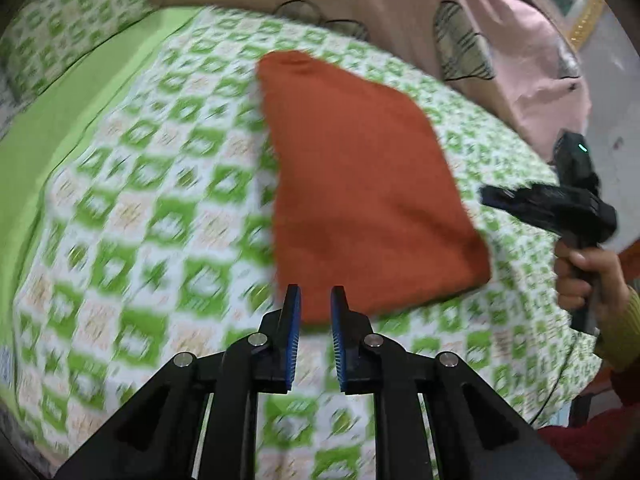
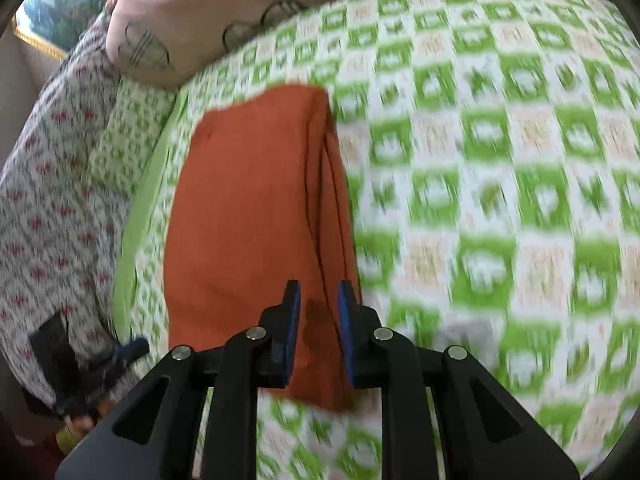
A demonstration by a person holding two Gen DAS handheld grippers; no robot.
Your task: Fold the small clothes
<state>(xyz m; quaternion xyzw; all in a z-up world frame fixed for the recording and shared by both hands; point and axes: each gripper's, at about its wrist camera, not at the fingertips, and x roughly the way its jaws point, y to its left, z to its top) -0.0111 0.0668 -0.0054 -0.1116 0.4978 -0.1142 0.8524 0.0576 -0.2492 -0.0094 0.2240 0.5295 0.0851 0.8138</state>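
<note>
Around the work sits a bed (image 1: 120, 208) covered in a green-and-white checked sheet, with a plain lime-green border strip (image 1: 68, 120) along one side. A pink pillow (image 1: 460, 20) printed with striped oval shapes lies at the head, and a white cloth with small red motifs (image 2: 48, 200) lies past the bed's edge. No readable writing shows anywhere.

On the sheet lies the rust-orange cloth (image 1: 368, 184), folded into a flat, roughly rectangular pad; stacked layers show along one edge in the right wrist view. Its weave looks soft and matte, though motion blur hides finer detail.

Just short of the cloth's near corner is the left gripper (image 1: 315, 300), its blue-padded fingers apart with nothing between them. Over the cloth's near end is the right gripper (image 2: 319, 296), fingers likewise apart, unclamped.
</note>
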